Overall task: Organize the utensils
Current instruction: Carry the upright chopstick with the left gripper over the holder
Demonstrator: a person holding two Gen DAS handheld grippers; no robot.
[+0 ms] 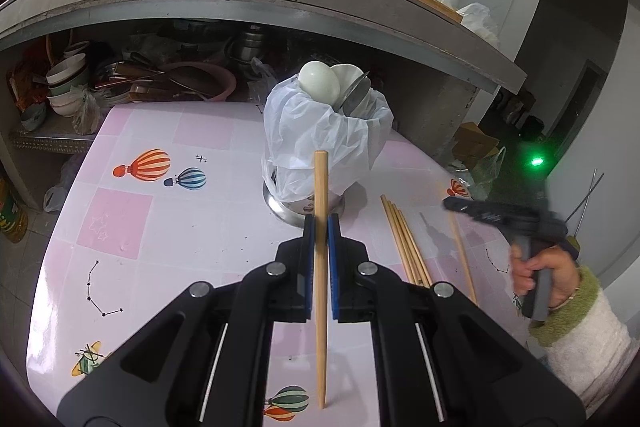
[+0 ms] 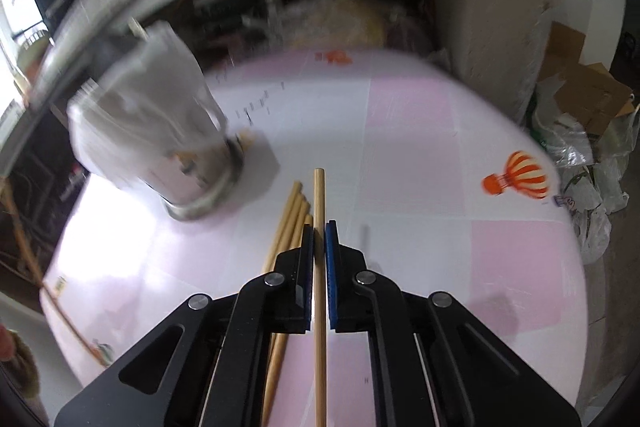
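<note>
Left claw: clamped on one chopstick, above the desk.
Holder: bag-lined, mid-desk, spoons inside.
Loose chopsticks: lying right of the holder.
Right claw: clamped on another chopstick, raised off the desk.

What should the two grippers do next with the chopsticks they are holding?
Probably carry them to the bag-lined holder and drop them in. Each hand-held gripper, left and right, is shut on one chopstick, spoons already stand in the holder, and more chopsticks lie on the table.
</note>
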